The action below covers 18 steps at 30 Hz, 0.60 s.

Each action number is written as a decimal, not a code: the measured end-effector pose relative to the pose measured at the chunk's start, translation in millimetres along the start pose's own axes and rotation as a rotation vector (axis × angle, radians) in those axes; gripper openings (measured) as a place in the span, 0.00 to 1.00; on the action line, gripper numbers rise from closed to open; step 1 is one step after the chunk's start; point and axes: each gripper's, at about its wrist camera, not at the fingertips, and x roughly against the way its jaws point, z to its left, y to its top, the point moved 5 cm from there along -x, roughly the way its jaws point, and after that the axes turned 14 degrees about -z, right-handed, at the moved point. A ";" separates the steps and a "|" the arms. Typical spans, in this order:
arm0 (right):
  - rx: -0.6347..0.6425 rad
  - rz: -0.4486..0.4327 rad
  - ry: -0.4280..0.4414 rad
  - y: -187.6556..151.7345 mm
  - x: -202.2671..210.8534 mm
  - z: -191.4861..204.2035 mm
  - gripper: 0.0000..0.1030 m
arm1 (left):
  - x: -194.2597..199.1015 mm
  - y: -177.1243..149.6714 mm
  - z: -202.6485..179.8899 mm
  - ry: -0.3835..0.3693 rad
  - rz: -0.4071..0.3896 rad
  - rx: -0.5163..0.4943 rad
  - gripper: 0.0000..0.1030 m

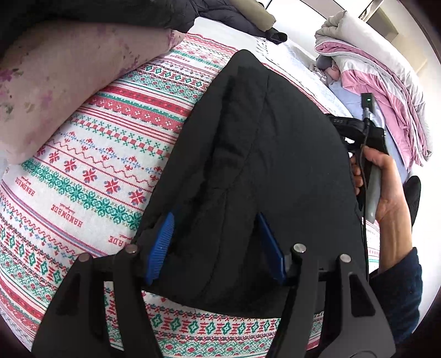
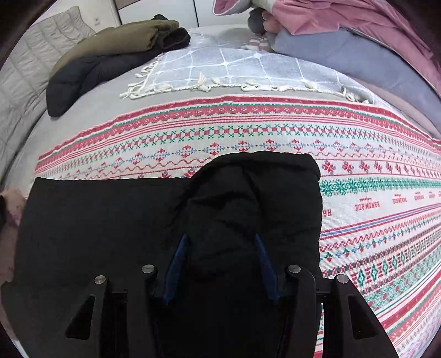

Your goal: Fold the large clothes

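On the bed's patterned blanket (image 2: pixel 358 154), both tongs, left (image 1: pixel 217 242) and right (image 2: pixel 220 264), clamp the black coat (image 2: pixel 137 220); keep the layers aligned and press the fold flat.

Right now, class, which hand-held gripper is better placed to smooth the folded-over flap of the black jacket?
Probably the right hand-held gripper: it sits directly over the raised flap of the black jacket. The left hand-held gripper straddles the jacket's other end.

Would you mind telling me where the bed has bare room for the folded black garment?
Free: the patterned blanket right of the black garment, and the strip between it and the fringed grey throw. Crowded: dark jackets far left, pink bedding far right.
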 end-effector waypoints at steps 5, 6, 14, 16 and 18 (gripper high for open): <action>-0.074 -0.106 0.079 4.3 63.2 -17.3 0.50 | 0.0 -2.1 -0.9 -0.003 -0.002 -0.005 0.63; -0.073 -0.130 0.123 -0.7 85.6 -15.4 0.50 | -0.2 -2.3 -0.6 -0.005 0.000 0.000 0.63; 0.177 -0.027 0.322 -88.7 159.5 47.3 0.50 | 0.7 -2.3 0.5 -0.002 -0.003 0.006 0.63; 0.287 -0.031 0.228 -111.2 141.5 57.3 0.52 | 0.8 -3.2 -0.2 0.011 -0.011 -0.008 0.63; 0.336 -0.027 0.178 -129.0 120.2 64.8 0.53 | -1.3 -4.7 -0.9 0.027 -0.010 -0.024 0.62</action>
